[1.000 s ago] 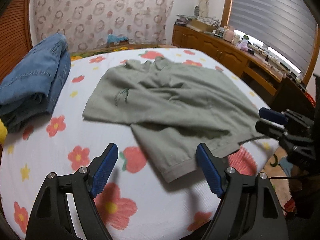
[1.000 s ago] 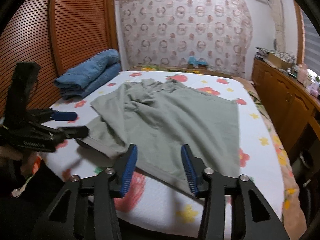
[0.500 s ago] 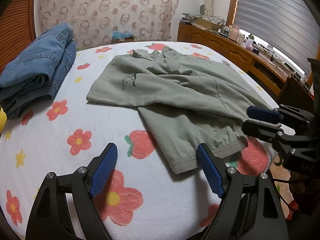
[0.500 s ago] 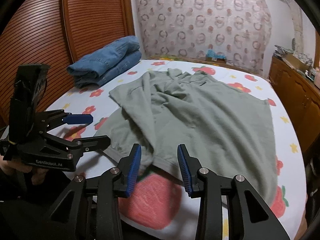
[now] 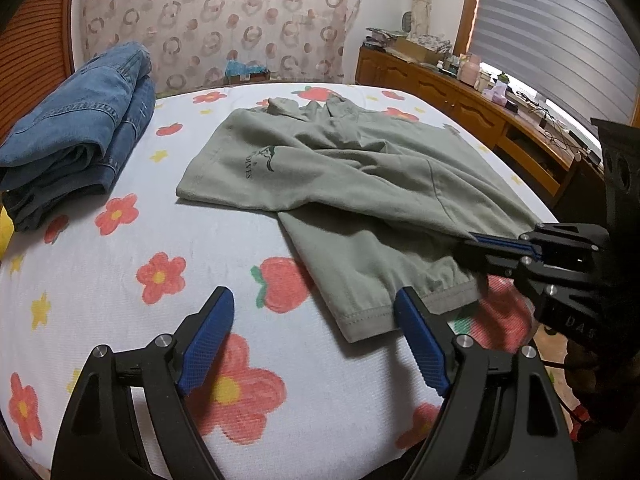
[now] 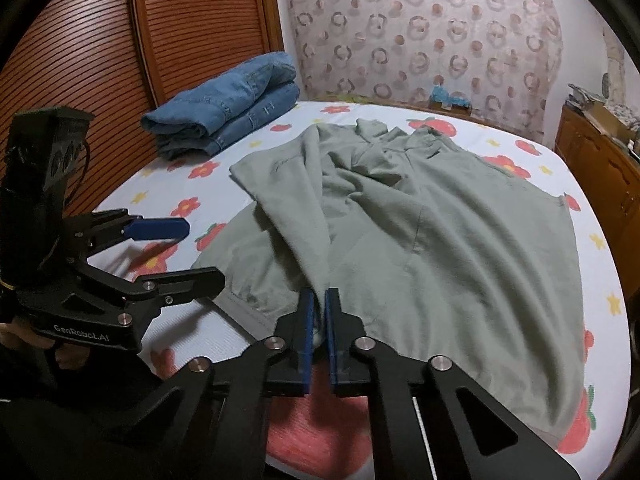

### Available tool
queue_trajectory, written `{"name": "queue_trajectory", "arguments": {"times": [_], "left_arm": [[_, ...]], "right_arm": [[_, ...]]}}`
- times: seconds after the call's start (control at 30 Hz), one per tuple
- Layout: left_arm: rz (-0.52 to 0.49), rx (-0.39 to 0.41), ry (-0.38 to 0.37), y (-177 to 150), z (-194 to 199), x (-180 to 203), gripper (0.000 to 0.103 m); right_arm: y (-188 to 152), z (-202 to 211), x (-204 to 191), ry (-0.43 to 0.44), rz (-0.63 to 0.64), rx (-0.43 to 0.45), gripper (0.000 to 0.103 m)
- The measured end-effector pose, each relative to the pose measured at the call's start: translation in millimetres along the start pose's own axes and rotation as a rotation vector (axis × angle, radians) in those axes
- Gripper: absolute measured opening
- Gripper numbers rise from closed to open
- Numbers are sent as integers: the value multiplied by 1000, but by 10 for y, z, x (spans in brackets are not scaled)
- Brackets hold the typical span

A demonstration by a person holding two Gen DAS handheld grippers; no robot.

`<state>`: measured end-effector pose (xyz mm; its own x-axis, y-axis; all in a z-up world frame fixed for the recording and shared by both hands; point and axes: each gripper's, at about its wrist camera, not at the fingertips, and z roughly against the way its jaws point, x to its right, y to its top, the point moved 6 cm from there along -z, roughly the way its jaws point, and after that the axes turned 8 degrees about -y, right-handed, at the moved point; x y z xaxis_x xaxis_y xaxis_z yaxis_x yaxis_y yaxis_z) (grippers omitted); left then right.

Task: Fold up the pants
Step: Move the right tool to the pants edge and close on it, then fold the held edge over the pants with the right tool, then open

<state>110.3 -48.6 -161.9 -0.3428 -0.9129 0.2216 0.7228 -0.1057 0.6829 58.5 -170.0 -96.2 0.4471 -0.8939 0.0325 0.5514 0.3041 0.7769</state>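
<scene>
Grey-green pants (image 6: 440, 240) at bed's (image 5: 120, 240) near edge: right gripper (image 6: 318, 320) just clamped, seemingly on cloth; left gripper (image 5: 316, 340) wide, empty

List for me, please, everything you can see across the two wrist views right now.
green pants: one, grey-green, spread rumpled in the middle of the bed.
folded jeans: one stack, blue denim, far left of the bed beside the slatted doors.
bed sheet: one, white with red flowers and yellow stars, covering the bed.
slatted doors: brown wood, left of the bed.
patterned curtain: one, pale with ring prints, behind the bed.
wooden sideboard: one, brown, cluttered top, right of the bed under the window blind.
left gripper: black with blue fingers, open just short of a pant-leg hem.
right gripper: black with blue fingers, shut on the pants' near edge.
</scene>
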Motion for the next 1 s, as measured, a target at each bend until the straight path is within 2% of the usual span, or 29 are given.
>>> {"name": "queue_trajectory", "arguments": {"times": [0.3,0.47,0.63,1.0], "left_arm": [[3,40,-22,63,95,27,83],[8,55,-10,114,141,2,83],[-2,58,-18,222,146,57,83],[-102,68,-36,583,52,455,83]], "right_arm": [[88,258,97,-84,-35,105,3],[94,452,204,-118,-56,145,3],[57,621,276,-153,-55,170,3],[-64,772,304,-204,-81,176,3]]}}
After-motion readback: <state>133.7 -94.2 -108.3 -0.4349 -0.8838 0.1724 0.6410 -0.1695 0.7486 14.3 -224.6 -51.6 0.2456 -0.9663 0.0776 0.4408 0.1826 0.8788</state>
